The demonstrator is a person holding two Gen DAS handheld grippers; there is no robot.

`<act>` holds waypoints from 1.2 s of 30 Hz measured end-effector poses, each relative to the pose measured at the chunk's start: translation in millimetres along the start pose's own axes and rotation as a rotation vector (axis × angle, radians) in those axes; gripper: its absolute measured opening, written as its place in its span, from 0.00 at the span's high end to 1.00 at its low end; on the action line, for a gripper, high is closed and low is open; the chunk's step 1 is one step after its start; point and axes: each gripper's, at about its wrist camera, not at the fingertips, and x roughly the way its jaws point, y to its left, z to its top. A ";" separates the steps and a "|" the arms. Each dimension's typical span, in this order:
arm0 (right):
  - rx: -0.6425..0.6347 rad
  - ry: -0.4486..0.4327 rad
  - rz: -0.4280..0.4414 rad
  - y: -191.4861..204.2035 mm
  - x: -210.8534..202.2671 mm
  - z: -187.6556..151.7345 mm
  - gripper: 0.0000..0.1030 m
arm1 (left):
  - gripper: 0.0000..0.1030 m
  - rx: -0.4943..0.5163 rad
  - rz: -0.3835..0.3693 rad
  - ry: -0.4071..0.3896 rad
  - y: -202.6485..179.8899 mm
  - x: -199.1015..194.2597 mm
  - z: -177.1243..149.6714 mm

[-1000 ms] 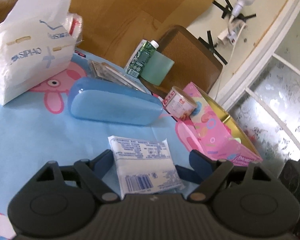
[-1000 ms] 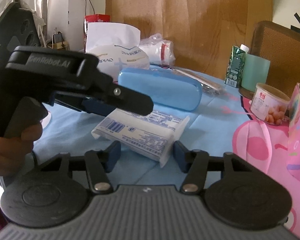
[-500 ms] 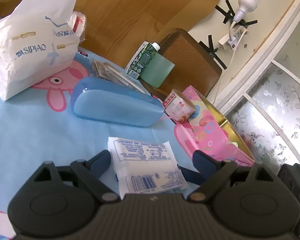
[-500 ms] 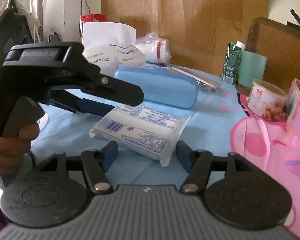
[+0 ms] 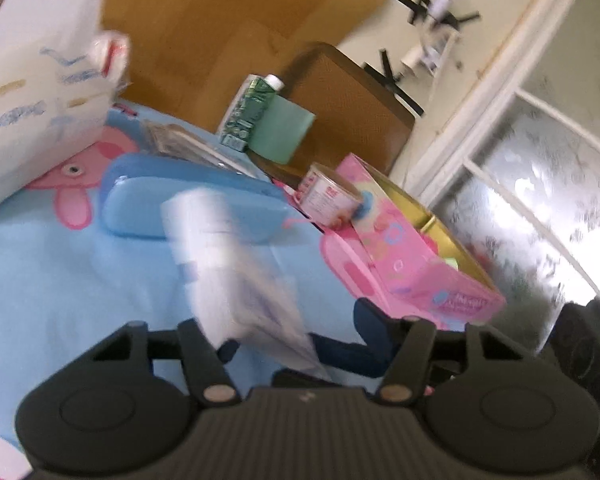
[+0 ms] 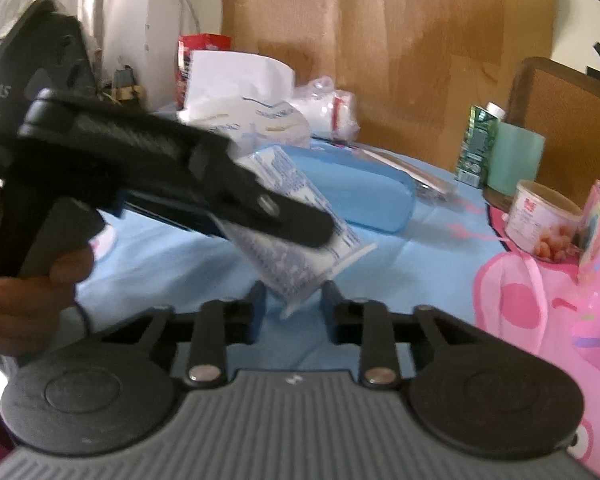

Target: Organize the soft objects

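Both sets of jaws closing on white tissue pack [image 6: 300, 236], lifted off blue cloth [image 5: 60, 272]: left gripper [image 5: 296, 336] clamps it, right gripper [image 6: 294, 300] straddles its corner w/o clear contact. Grip firm, don't crush; pink box [image 5: 415, 264] beyond looks the likely drop.

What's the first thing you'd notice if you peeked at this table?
A white packet, tilted up off the blue tablecloth, blurred, gripped across its middle by the left gripper while the right gripper closes at its lower corner. Behind lies a blue case; a pink box stands right.
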 end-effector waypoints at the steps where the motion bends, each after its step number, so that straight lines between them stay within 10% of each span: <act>1: -0.016 -0.005 -0.007 2.7 -0.6 0.1 0.75 | 0.43 0.015 0.014 0.000 -3.8 0.7 -0.8; 6: -0.059 0.006 -0.017 6.4 -4.7 -4.2 0.75 | 0.43 -0.013 0.024 0.025 -4.4 1.6 -1.5; 16: -0.017 0.002 -0.024 -2.9 -13.5 -10.4 0.57 | 0.07 0.016 0.075 0.011 -0.9 -26.4 -4.1; 28: 0.053 0.019 0.007 -12.3 -7.6 -8.3 0.44 | 0.01 0.155 0.019 0.109 -9.8 -57.6 -23.1; 36: 0.041 0.025 0.046 -9.5 -5.4 -5.4 0.43 | 0.02 0.100 0.096 -0.019 5.0 -71.8 7.6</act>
